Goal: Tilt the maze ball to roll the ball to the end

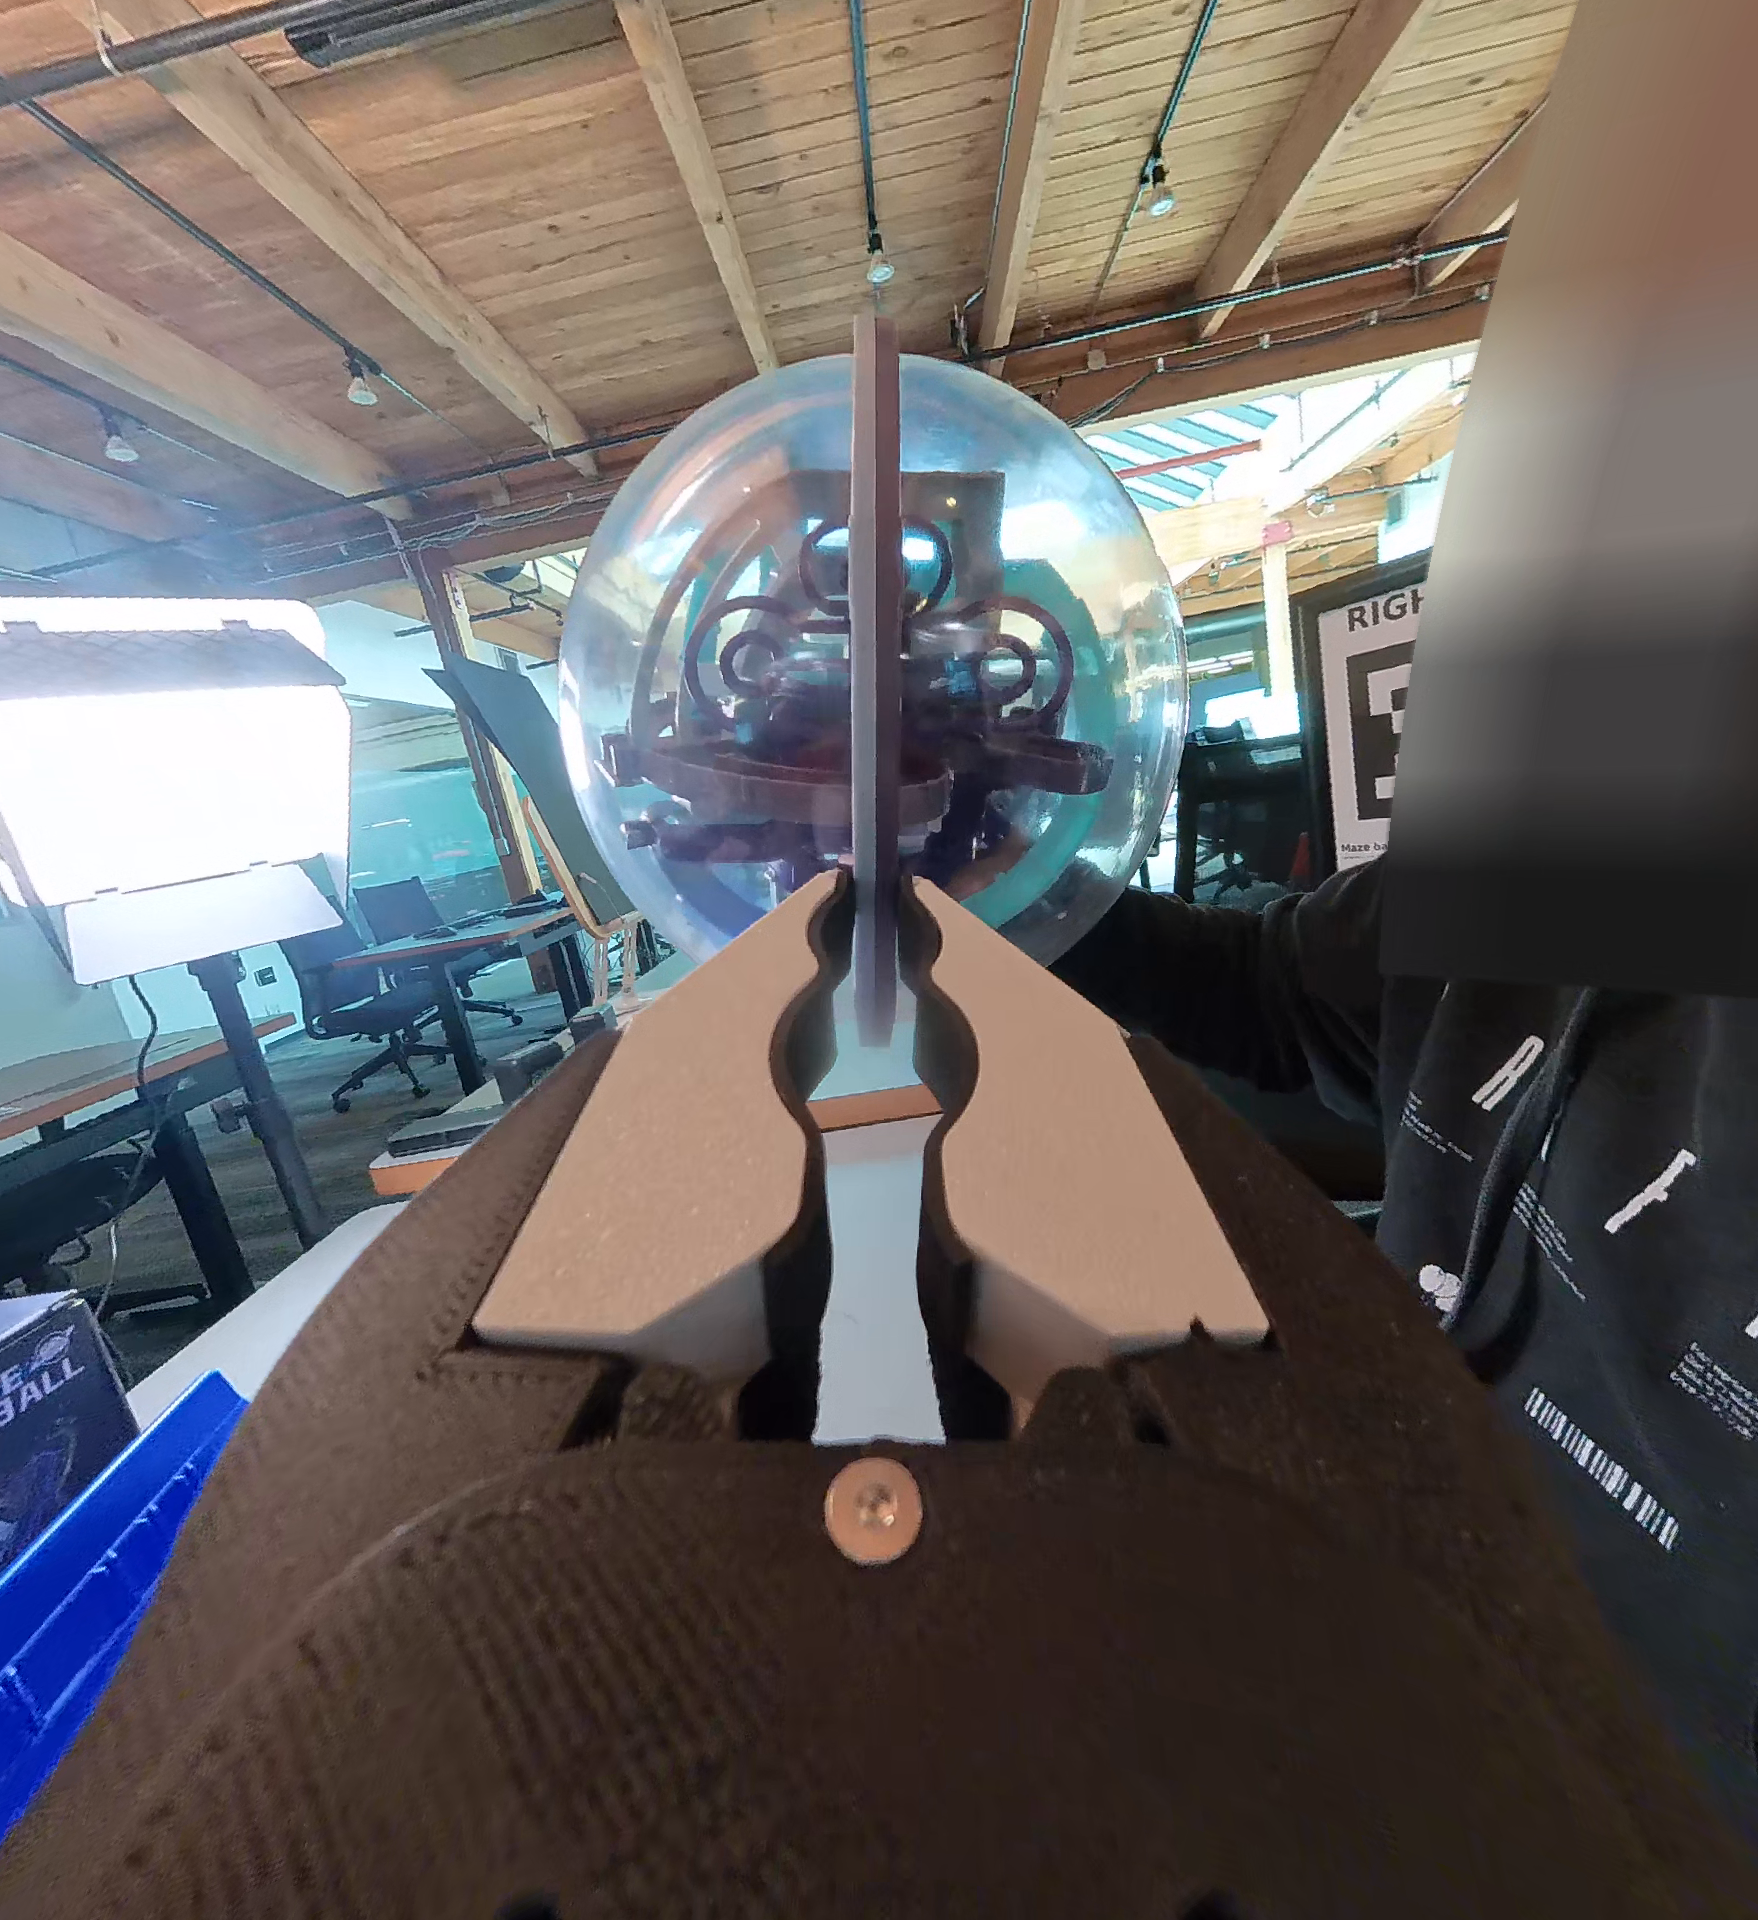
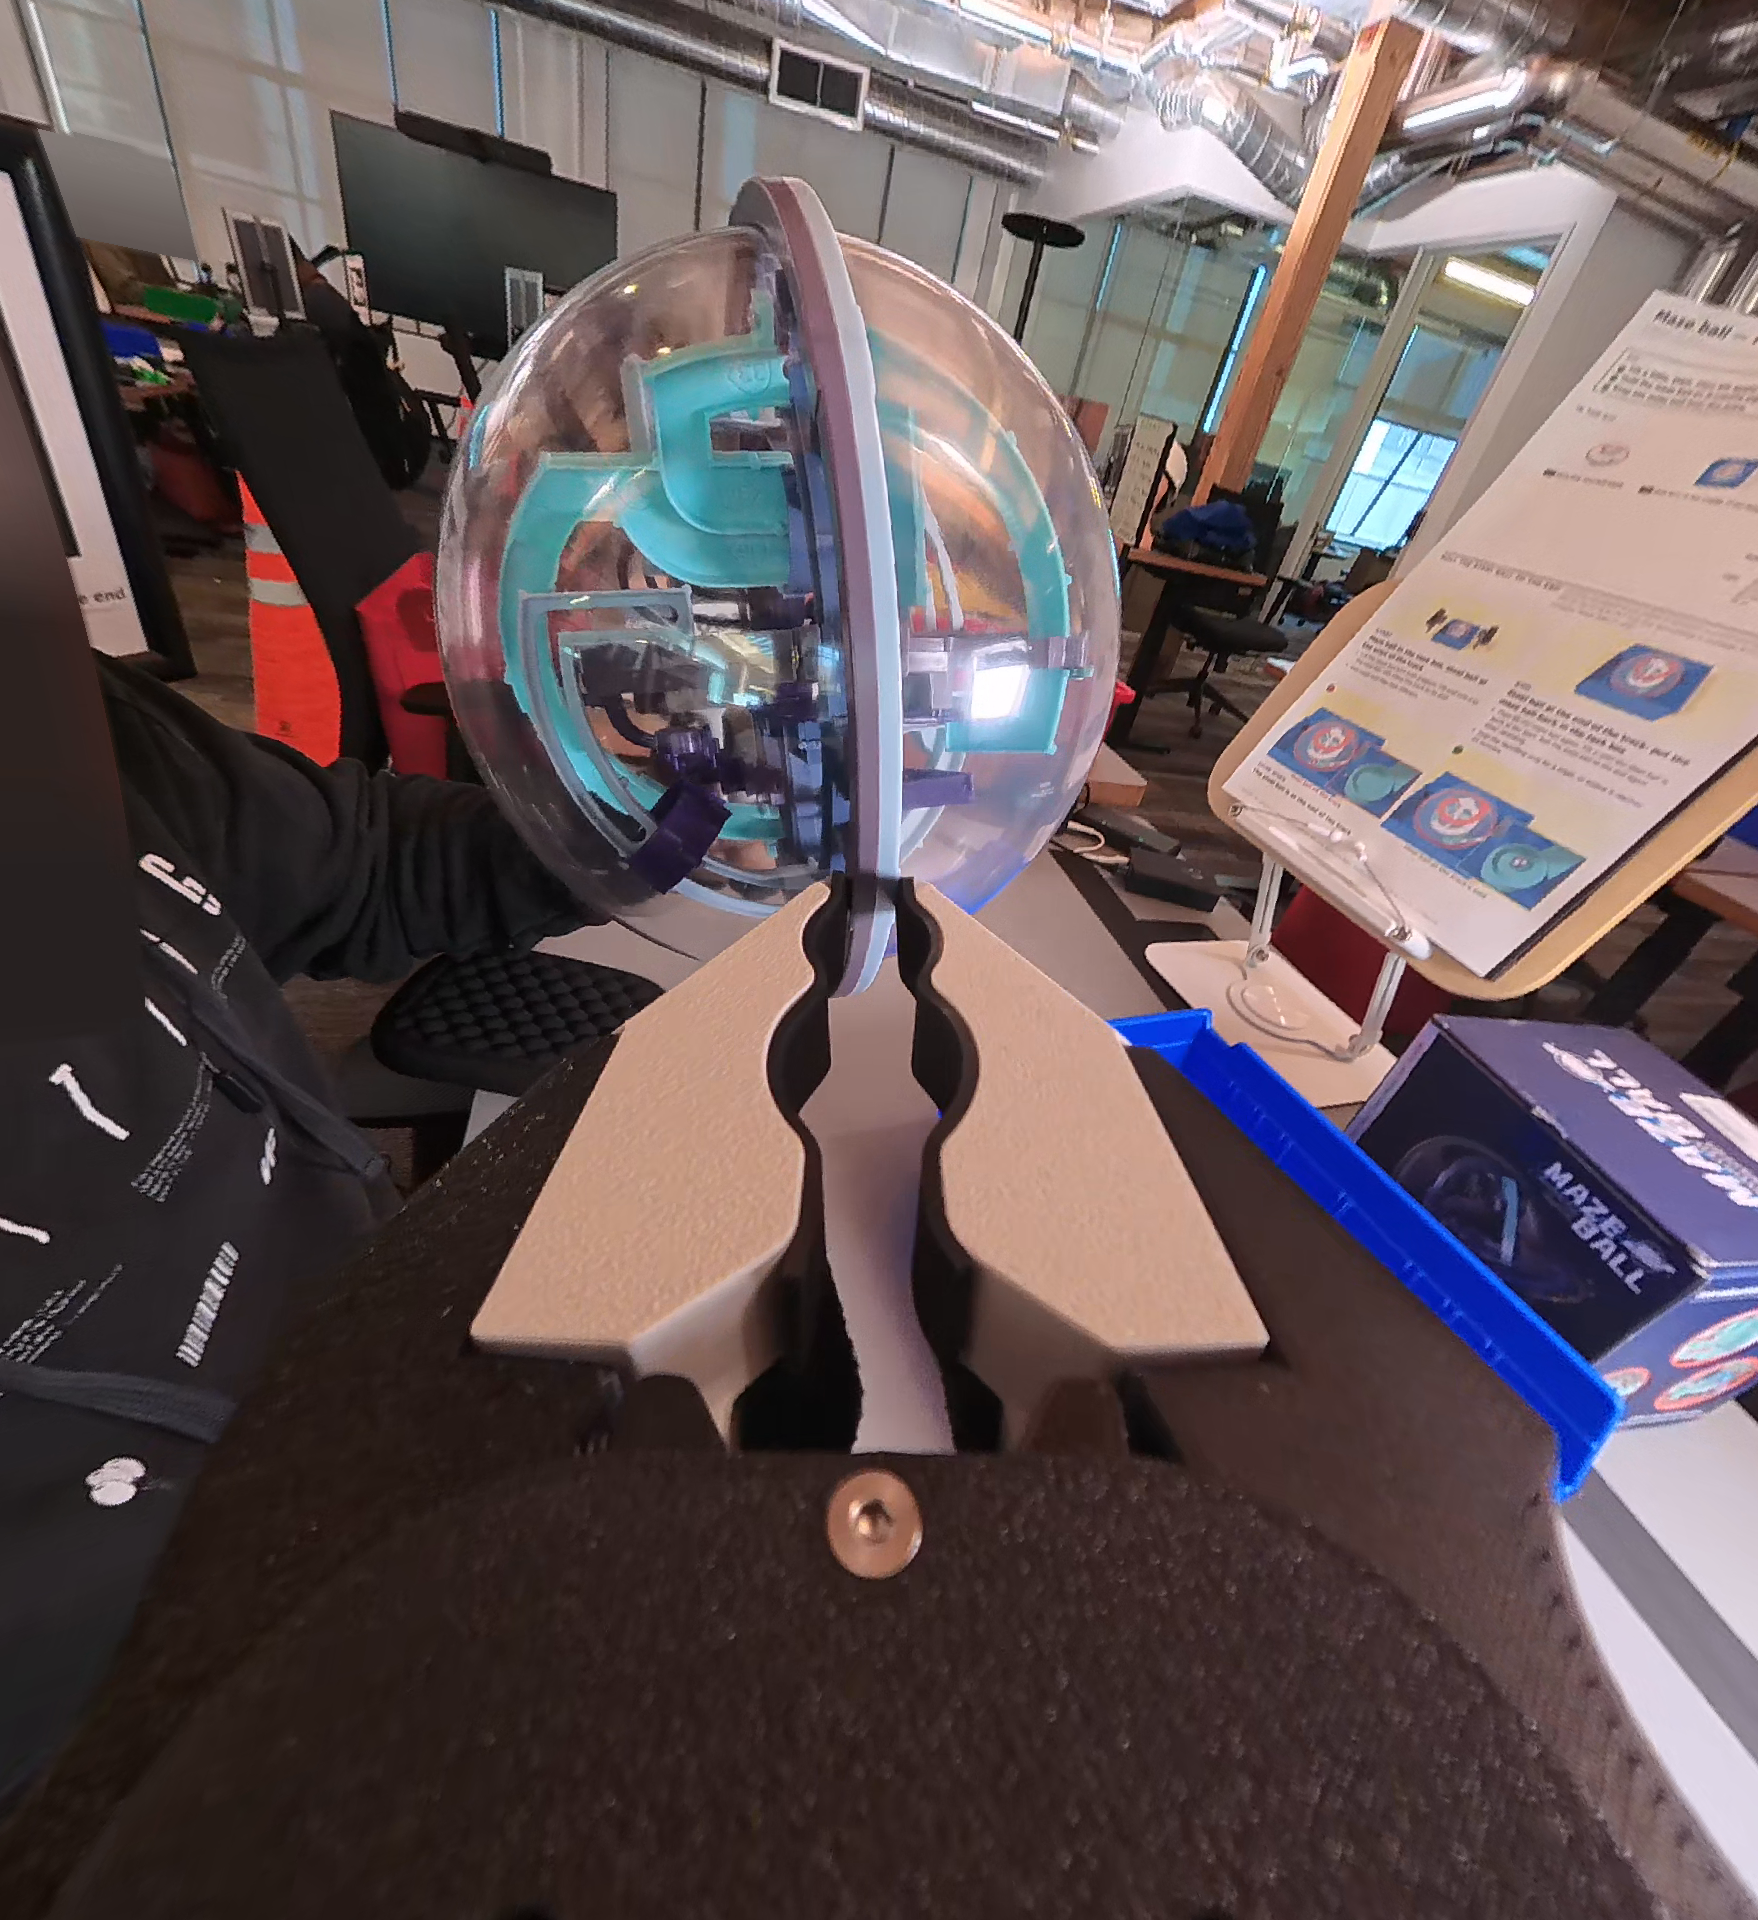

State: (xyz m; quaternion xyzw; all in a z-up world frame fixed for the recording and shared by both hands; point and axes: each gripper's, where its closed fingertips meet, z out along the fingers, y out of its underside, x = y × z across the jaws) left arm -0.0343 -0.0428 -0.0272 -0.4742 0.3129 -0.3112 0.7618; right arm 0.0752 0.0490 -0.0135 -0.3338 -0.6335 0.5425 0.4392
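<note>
both tools pinch the same thing: the left gripper (image 1: 870,894) and the right gripper (image 2: 867,894) each clamp the thin flat ring (image 2: 859,582) girdling the maze ball (image 2: 750,561), held aloft between them above the table. its clear shell looks rigid, light and slick, so that ring is probably the only sure purchase. the small ball inside cannot be made out among the teal and purple tracks.
</note>
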